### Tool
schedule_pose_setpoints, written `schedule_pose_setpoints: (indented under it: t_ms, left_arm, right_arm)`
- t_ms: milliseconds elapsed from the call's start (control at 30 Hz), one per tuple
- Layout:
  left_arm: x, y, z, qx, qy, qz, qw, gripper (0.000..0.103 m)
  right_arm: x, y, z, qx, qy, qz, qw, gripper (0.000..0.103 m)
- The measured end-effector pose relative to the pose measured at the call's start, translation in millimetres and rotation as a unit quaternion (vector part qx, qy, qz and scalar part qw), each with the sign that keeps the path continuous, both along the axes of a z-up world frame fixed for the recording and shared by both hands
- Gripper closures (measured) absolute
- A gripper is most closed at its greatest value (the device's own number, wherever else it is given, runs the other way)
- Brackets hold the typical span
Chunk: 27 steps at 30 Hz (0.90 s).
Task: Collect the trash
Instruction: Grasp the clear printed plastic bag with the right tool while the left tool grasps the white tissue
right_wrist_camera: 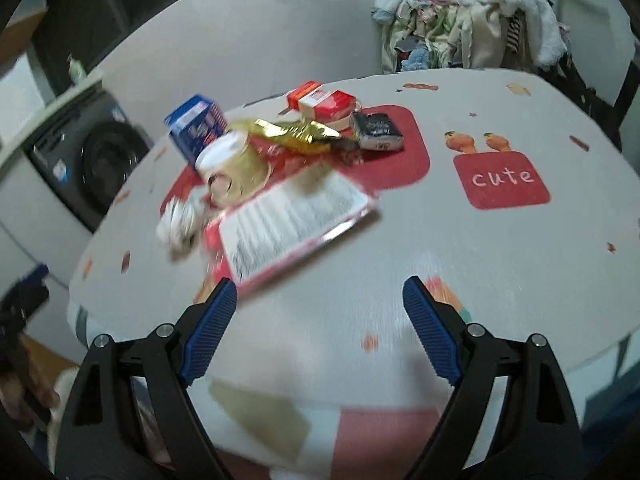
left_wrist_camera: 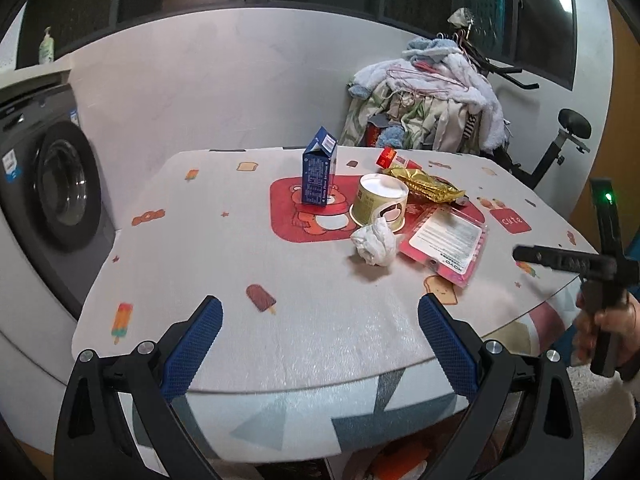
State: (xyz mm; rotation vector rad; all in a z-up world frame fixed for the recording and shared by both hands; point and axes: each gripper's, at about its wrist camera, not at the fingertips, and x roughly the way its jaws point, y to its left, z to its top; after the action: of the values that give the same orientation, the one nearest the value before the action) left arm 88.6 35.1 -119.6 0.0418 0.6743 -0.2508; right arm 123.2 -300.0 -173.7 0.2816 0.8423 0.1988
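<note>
Trash lies grouped on the table [left_wrist_camera: 280, 320]: a blue carton [left_wrist_camera: 319, 172] standing upright, a cream paper cup [left_wrist_camera: 382, 200], a crumpled white tissue [left_wrist_camera: 374, 242], a pink flat package [left_wrist_camera: 446, 246], a gold wrapper [left_wrist_camera: 426, 186] and a red box [left_wrist_camera: 388, 157]. The right wrist view shows the same carton [right_wrist_camera: 196, 128], cup [right_wrist_camera: 234, 168], tissue [right_wrist_camera: 178, 222], pink package [right_wrist_camera: 288, 226], gold wrapper [right_wrist_camera: 292, 134], red boxes [right_wrist_camera: 322, 102] and a dark packet [right_wrist_camera: 376, 132]. My left gripper [left_wrist_camera: 320, 322] hovers open over the near table edge. My right gripper [right_wrist_camera: 316, 304] is open, just short of the pink package.
A washing machine [left_wrist_camera: 48, 192] stands left of the table. Behind the table a chair is heaped with clothes [left_wrist_camera: 432, 100], and an exercise bike [left_wrist_camera: 560, 144] is at the right. The right-hand tool held by a hand [left_wrist_camera: 600, 280] shows at the left view's right edge.
</note>
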Motion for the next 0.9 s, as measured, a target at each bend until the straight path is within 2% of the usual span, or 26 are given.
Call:
schedule_pose_setpoints:
  t_ms: [133,433,533,567,600,700,900]
  left_arm:
    - [13,-9,-2,-0.004,-0.003,-0.007,1.0,0.007]
    - [37,-18,-23,-0.031,0.029,-0.005,0.9991,0.007]
    - [42,-18,-28,-0.033,0.034,-0.004,0.9989,0.007]
    - [43,-19,-29,-0.034,0.036,-0.004,0.9988,0.007]
    - [46,-19,-30,-0.036,0.038,-0.004,0.9986,0.009]
    - [52,-21,-32,-0.039,0.044,-0.007,0.9982,0.014]
    - [74,-28,-38,-0.056,0.064,-0.015,0.9962,0.022]
  right_arm:
    - [26,-6,-2,0.021,0.01,-0.013,1.0,0.026]
    - [77,-16,-28,0.069,0.054,-0.067,0.994,0.049]
    - [87,-18,-33,0.08,0.055,-0.09,0.991,0.064]
    - [90,-18,-34,0.077,0.057,-0.099,0.99,0.078]
    - [91,-19,-35,0.079,0.058,-0.105,0.99,0.08]
    - [88,-25,-30,0.107,0.042,-0.112,0.987,0.087]
    - [62,-32,14,0.065,-0.035,-0.104,0.992,0.09]
